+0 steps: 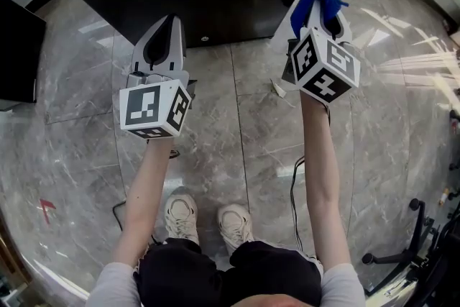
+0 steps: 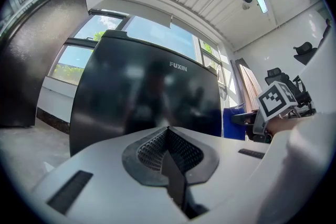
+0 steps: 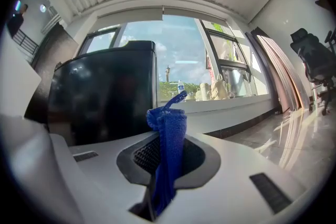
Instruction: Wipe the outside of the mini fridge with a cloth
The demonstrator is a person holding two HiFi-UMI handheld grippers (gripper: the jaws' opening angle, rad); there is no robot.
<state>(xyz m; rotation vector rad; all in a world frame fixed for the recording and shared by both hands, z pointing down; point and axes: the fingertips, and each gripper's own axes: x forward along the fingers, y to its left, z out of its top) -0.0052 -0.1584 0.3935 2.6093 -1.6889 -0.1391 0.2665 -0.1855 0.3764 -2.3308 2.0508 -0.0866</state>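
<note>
blue cloth [image 3: 169,123] soft, limp, light; right hand-held gripper [image 3: 167,157] pinches bunched fold. left hand-held gripper [image 2: 169,144] closed, empty. mini fridge [image 2: 142,97] glossy, rigid, probably heavy.

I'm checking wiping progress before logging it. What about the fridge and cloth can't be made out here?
Mini fridge smudges: left gripper view, glossy reflections mask them.
Fridge's rear: head view, cut off by the upper edge.
Blue cloth full size: right gripper view, its lower part sits pinched inside the right claw.
</note>
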